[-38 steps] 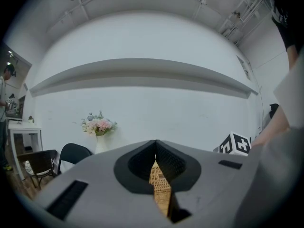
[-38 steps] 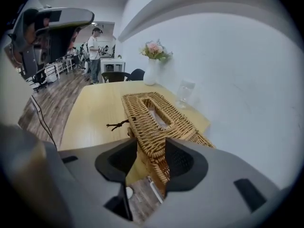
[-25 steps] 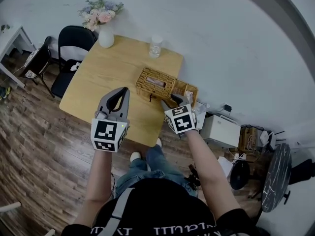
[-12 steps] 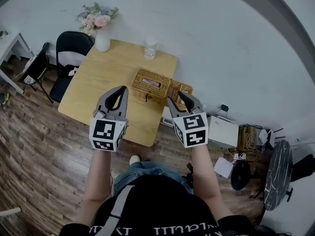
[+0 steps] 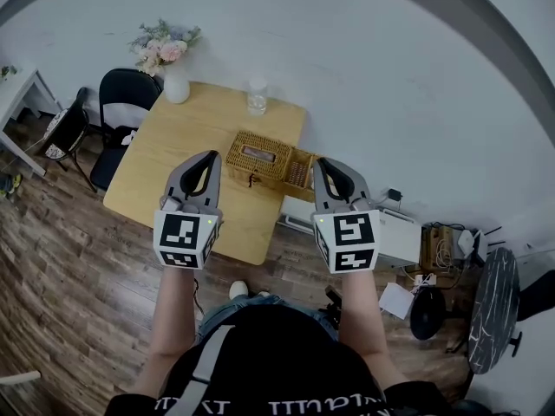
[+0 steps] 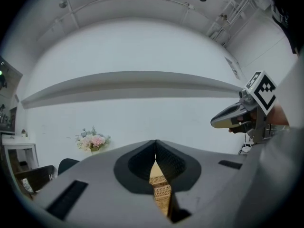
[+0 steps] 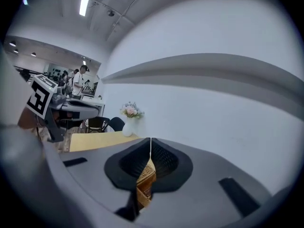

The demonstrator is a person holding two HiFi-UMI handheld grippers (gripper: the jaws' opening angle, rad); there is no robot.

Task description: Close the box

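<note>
The wicker box sits on the wooden table near its right edge, slotted top facing up. A second wicker part adjoins it on the right. Both grippers hang in the air nearer to me than the box, and neither touches it. My left gripper is shut and empty. My right gripper has just been closing; its jaws now meet with nothing between them. Through the left gripper only a sliver of wicker shows below. Beneath the right gripper, wicker shows likewise.
A vase of flowers and a glass stand at the table's far edge. A black chair is at the left end. A white appliance and cables lie on the floor to the right. People stand far off.
The right gripper has lifted up and back from the box's right end and its jaws have shut. The left gripper has risen slightly. The box looks unmoved.
</note>
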